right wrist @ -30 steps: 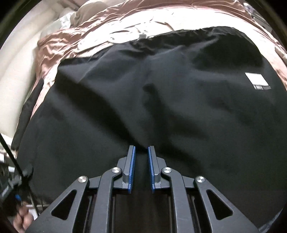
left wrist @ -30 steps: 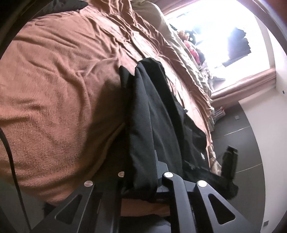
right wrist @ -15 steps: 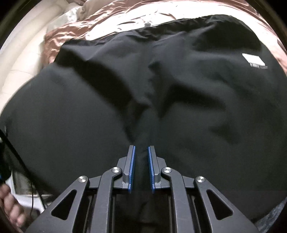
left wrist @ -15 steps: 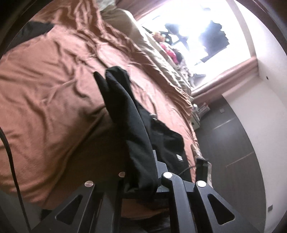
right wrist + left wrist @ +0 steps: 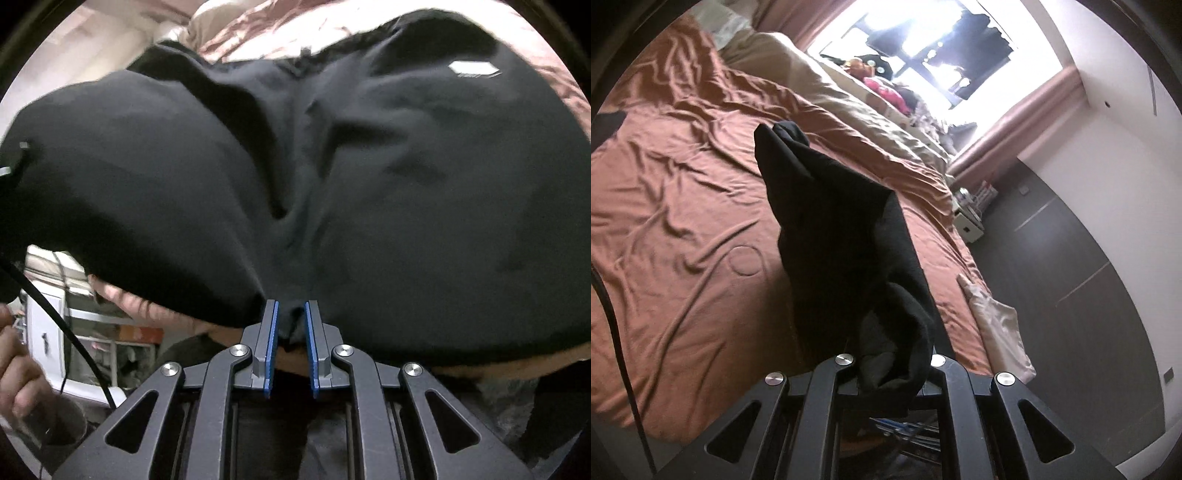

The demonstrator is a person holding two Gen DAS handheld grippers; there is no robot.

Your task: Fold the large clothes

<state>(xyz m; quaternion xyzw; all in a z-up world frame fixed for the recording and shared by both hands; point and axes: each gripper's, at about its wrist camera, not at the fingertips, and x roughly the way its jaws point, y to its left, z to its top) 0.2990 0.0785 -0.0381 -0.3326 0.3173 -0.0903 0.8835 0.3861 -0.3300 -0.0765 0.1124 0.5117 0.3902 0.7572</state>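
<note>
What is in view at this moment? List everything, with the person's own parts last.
black garment: one, black, lifted over the bed, white label near its far corner
bedspread: one, rust brown, wrinkled, covering the bed
beige bedding: one pile, beige, far side by the window
window: one, bright, beyond the bed
pale cloth: one, off-white, bed edge
floor: dark grey
left claw: black, shut on the garment
right claw: black, blue pads, shut on the garment's hem
hand: one, lower left, right wrist view

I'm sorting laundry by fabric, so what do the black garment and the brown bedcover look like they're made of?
Black garment: likely matte cotton-type knit, thick soft folds, no shine. Brown bedcover: smoother woven sheet, fine creases, slight sheen.
</note>
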